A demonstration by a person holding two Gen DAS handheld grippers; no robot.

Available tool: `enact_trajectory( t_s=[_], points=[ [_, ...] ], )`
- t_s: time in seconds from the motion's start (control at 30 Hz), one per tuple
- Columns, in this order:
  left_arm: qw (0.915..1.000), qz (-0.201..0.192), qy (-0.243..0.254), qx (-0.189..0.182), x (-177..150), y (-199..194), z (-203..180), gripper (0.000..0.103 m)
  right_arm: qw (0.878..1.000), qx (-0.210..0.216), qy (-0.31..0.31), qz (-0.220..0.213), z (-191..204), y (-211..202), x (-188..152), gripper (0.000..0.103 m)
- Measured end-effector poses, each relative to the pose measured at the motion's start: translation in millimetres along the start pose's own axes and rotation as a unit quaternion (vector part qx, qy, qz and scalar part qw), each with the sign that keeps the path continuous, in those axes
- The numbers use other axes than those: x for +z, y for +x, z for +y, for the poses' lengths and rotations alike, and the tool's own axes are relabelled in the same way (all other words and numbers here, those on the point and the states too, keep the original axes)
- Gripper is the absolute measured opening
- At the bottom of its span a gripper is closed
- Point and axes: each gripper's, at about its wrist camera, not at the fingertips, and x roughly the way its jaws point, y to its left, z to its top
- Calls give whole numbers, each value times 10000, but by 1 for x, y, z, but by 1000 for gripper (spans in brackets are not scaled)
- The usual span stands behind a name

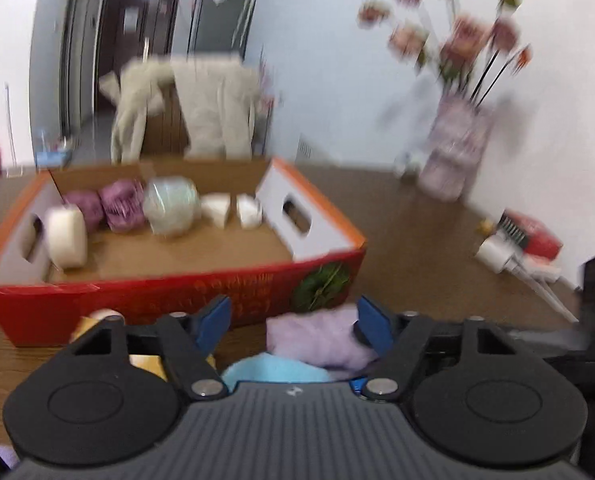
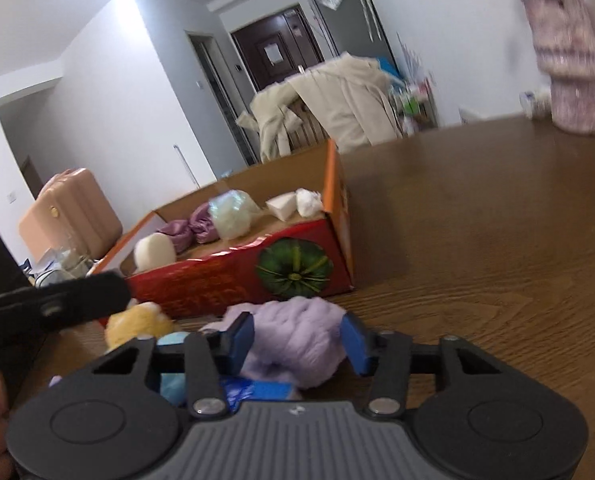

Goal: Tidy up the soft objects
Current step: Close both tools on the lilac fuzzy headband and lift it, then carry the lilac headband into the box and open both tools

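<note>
Brown wood-grain table (image 2: pixel 477 240), white walls, dark door at upper centre of both views; beige coat (image 1: pixel 213 108) draped over a chair behind; vase of pink flowers (image 1: pixel 457 144) at right of left-wrist view; pink suitcase (image 2: pixel 71 216) at left of right-wrist view.

Red cardboard box (image 1: pixel 145 304), open top, pumpkin print on front, centre-left of both views. Contents, counted: one cream round sponge (image 1: pixel 67 236); two mauve pouches (image 1: pixel 109 206), side by side; one pale green wrapped bundle (image 1: pixel 171 206); two white wedge-shaped pieces (image 1: pixel 233 208). Six soft items stowed along back and left wall; front of floor bare.

Loose on table, just before box front, lower centre: one lilac fuzzy cloth (image 2: pixel 297 340); one light blue soft item (image 1: pixel 273 370), partly hidden beneath; one yellow plush (image 2: pixel 137 322), lower left. Three visible outside; more possibly hidden under gripper bodies.

Left gripper (image 1: pixel 293 326): fingers spread, right pad at edge of lilac cloth, no clear pinch. Right gripper (image 2: pixel 297 342): fingers partly spread, straddling lilac cloth; contact of pads not clear through blur.

Progress, judged: roughly two thirds done; remaining three items to lift into box, lilac cloth likely first.
</note>
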Motion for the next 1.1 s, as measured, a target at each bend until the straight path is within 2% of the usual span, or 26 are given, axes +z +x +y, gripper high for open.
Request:
enact_trajectory(
  t_s=[0.1,0.17,0.27,0.3,0.33,0.43,0.63,0.83,0.97,1.1],
  points=[
    [9957,712,-498,-312,-3,35,11,56,9999,-42,82,47,-13,9,4,40],
    [9969,640,-355,-302,-5,39,8,51,9998,-15,191,45,-22,12,4,40],
    [9947,745,-490,-505,-5,45,11,39,9990,171,404,116,-33,17,1,35],
    [9953,731,-467,-436,-6,47,8,26,9986,239,440,155,-35,20,0,32],
    [9961,679,-433,-365,-7,48,6,20,9986,272,421,166,-34,21,-1,30],
    [9966,539,-474,-402,-5,46,4,18,9995,206,239,51,-32,19,-1,24],
    [9983,228,-400,-350,-2,22,-8,17,9996,192,104,-202,-30,7,0,21],
    [9982,-325,-381,-320,1,-42,-4,16,9954,402,-479,-731,4,-29,2,21],
    [9967,-660,-416,-224,-8,-87,3,16,9934,619,-534,-802,32,-55,-3,21],
    [9952,-748,-614,-138,-18,-109,19,16,9906,843,-687,-829,61,-73,-12,21]
  ],
)
